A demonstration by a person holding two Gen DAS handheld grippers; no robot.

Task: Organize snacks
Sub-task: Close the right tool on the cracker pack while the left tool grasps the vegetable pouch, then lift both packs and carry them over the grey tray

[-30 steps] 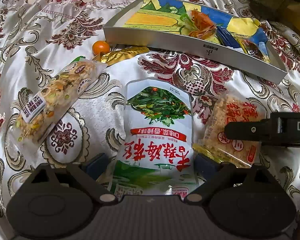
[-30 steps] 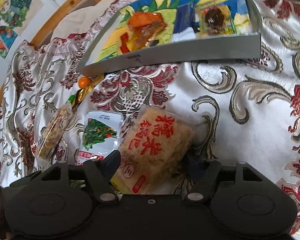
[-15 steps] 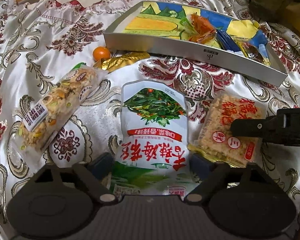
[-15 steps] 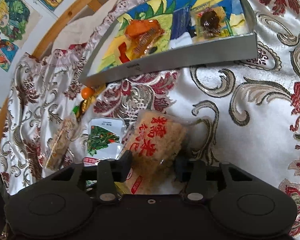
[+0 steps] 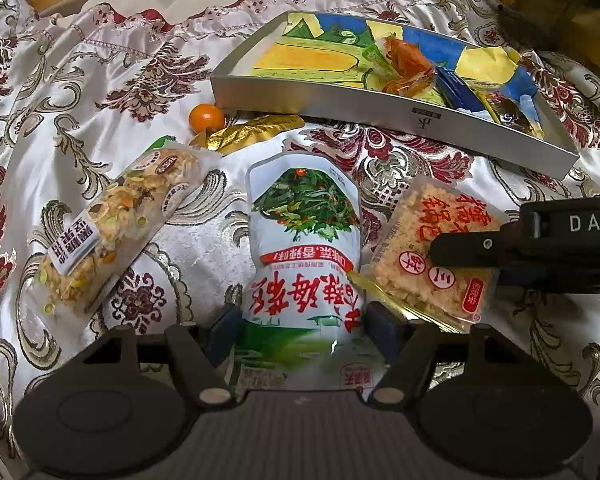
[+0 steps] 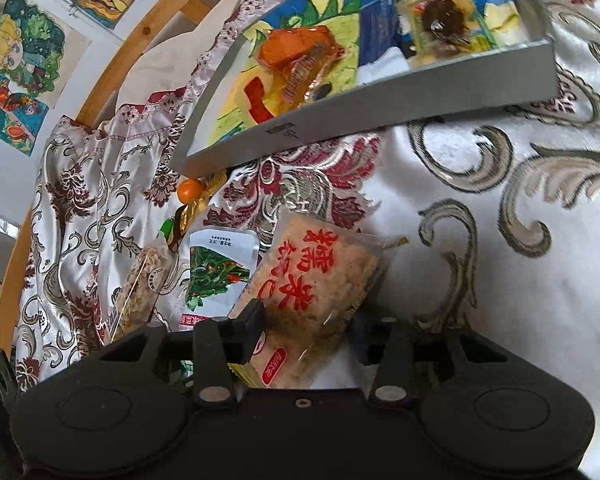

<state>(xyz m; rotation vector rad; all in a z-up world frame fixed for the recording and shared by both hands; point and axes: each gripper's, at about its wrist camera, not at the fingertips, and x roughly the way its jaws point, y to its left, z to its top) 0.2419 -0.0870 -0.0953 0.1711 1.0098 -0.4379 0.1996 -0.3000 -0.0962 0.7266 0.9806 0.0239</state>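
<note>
The left gripper (image 5: 300, 330) pinches the seaweed pouch (image 5: 305, 248); just right of the pouch, the right gripper (image 6: 306, 320) squeezes the rice-cracker pack (image 6: 320, 292). Beyond lie an orange (image 5: 206, 117), gold wrapper (image 5: 256, 133), and seemingly part-filled tray (image 5: 388, 108); left, a nut bar (image 5: 120, 224).

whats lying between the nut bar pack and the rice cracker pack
The white seaweed pouch lies between the nut bar pack and the rice cracker pack, clearest in the left wrist view.
</note>
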